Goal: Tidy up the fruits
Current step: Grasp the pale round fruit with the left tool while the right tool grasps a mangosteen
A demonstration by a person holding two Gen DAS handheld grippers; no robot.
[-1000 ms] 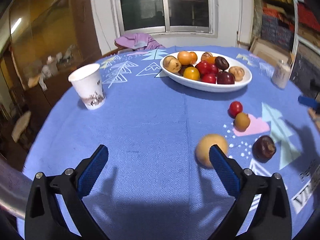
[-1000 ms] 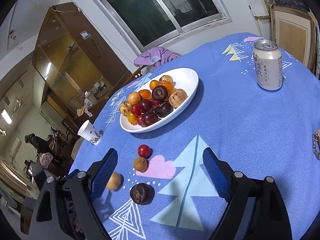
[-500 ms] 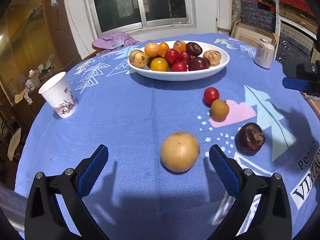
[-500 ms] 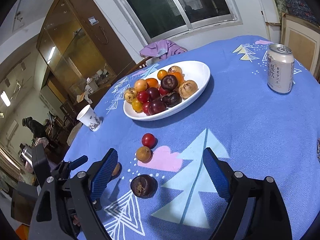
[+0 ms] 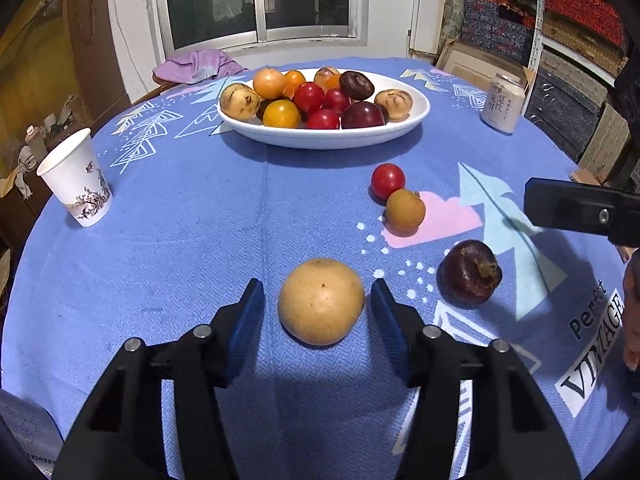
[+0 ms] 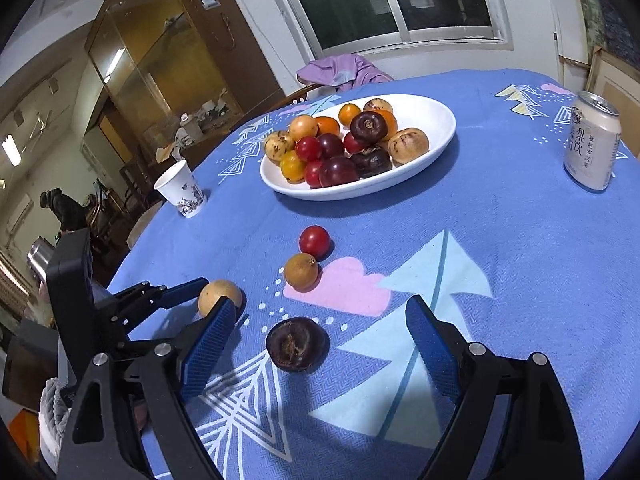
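A tan round fruit (image 5: pixel 321 301) lies on the blue tablecloth between the fingers of my left gripper (image 5: pixel 318 308). Its jaws are closing, with a thin gap still showing on each side of the fruit. The right wrist view has the same fruit (image 6: pixel 218 298) partly behind a blue pad. My right gripper (image 6: pixel 318 324) is open, and a dark purple fruit (image 6: pixel 297 344) lies just beyond its fingertips, left of centre. A red tomato (image 6: pixel 315 241) and a small brown fruit (image 6: pixel 302 272) lie farther on. The white oval plate (image 5: pixel 320 140) holds several fruits.
A paper cup (image 5: pixel 78 178) stands at the left and a drink can (image 5: pixel 502 103) at the far right. A purple cloth (image 5: pixel 196 66) hangs over a chair behind the table. A hand (image 5: pixel 632 312) shows at the right edge. Shelves and boxes line the right wall.
My left gripper swung until the tan fruit sat between its fingers, then its jaws narrowed around it. My right gripper moved closer to the dark purple fruit and stayed open.
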